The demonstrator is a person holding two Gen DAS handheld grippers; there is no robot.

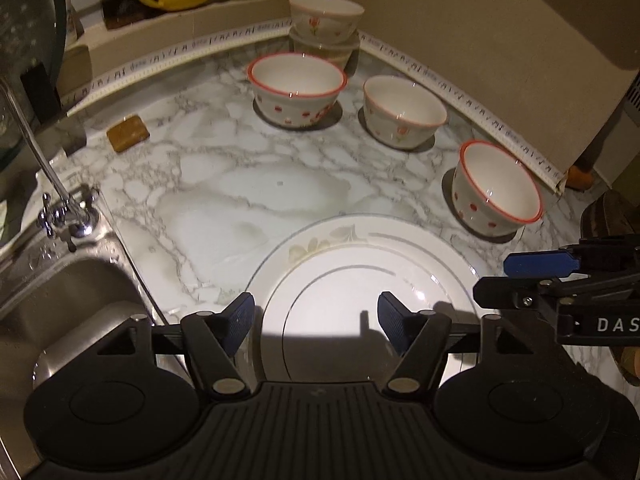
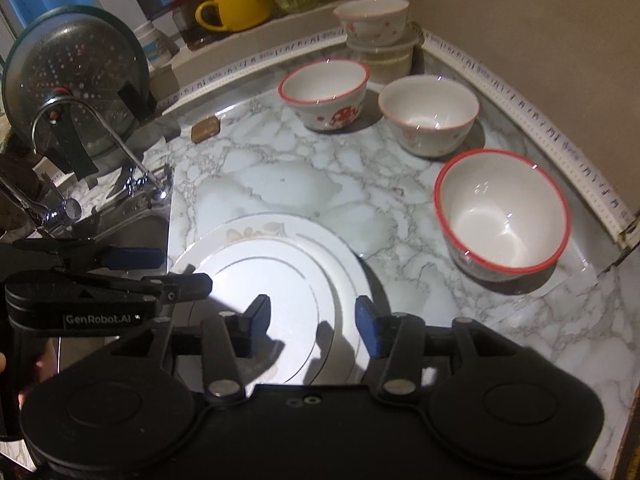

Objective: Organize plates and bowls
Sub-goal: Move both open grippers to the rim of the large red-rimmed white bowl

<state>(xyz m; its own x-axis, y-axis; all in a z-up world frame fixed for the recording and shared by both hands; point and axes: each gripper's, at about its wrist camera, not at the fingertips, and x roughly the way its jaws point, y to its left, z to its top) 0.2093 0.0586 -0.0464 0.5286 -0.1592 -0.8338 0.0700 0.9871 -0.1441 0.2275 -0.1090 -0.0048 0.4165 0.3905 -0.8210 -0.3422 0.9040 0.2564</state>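
A white plate (image 1: 352, 264) with a faint flower on its rim lies flat on the marble tabletop (image 1: 224, 184), near the front edge and just beside the steel sink (image 1: 80, 292). The left gripper (image 1: 316, 316) hangs over the plate with its blue fingers spread wide and nothing between them. The right gripper (image 2: 312, 318) hangs over the same plate too, let go, its fingers apart and not touching it. Behind the plate stand three bowls, well apart from each other: a red-rimmed dotted bowl (image 1: 298, 88), a small flower bowl (image 1: 404, 110), and another red-rimmed bowl (image 2: 502, 216) on the right. In the back corner one more bowl (image 1: 326, 14) sits on a lidded tub (image 1: 324, 50).
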